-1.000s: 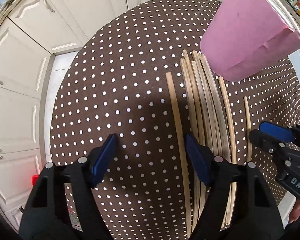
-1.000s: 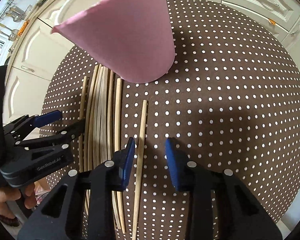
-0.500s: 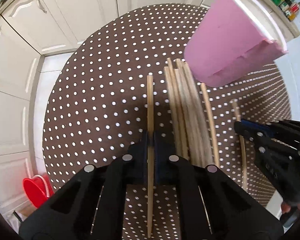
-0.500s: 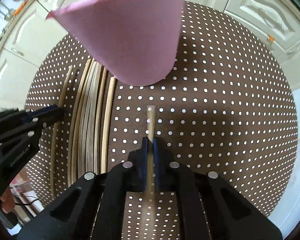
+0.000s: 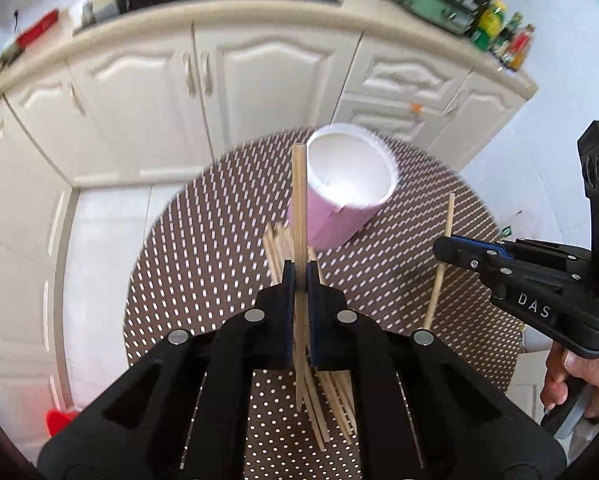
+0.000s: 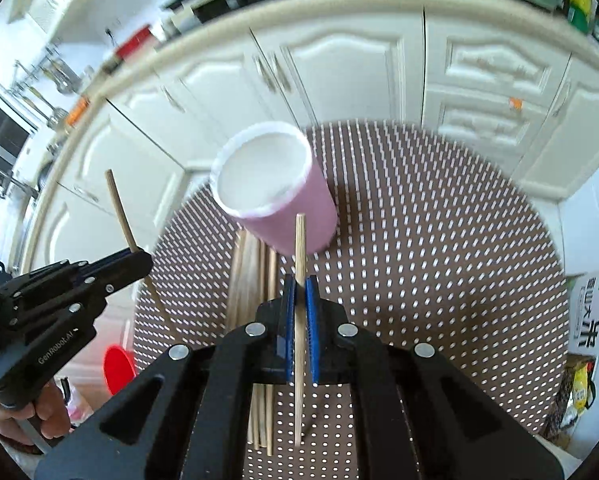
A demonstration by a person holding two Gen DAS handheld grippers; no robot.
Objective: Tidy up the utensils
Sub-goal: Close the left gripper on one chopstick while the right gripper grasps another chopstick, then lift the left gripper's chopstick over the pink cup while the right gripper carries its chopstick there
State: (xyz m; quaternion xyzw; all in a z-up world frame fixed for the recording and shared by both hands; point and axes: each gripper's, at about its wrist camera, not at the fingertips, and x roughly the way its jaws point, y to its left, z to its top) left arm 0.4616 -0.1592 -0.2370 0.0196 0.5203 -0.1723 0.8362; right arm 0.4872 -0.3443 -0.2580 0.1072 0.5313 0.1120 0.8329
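A wooden chopstick (image 5: 299, 208) stands nearly upright, pinched between the blue pads of the left tool (image 5: 299, 280), which is closed tight on it; its upper end rises in front of the rim of the pink cup (image 5: 339, 216), its lower end hangs below the pads above the pile. A second chopstick (image 6: 299, 248) is gripped the same way by the right tool (image 6: 299, 292), also closed hard on it, its tip reaching the lower wall of the cup.

The remaining chopsticks (image 6: 255, 264) lie in a loose bundle on the counter (image 6: 439, 260), a round top under a brown cloth with white dots, just in front of the cup. The cup stands upright on the cloth; its white inside shows nothing in it.

The left wrist view shows the right tool from the side at the right edge, a hand (image 5: 579, 380) on its handle, its chopstick slanting. The right wrist view shows the left tool at the left edge, plus a red bowl (image 6: 117, 368) on the floor and a printed box (image 6: 591, 312) at the right. White cabinets (image 5: 259, 92) stand behind.
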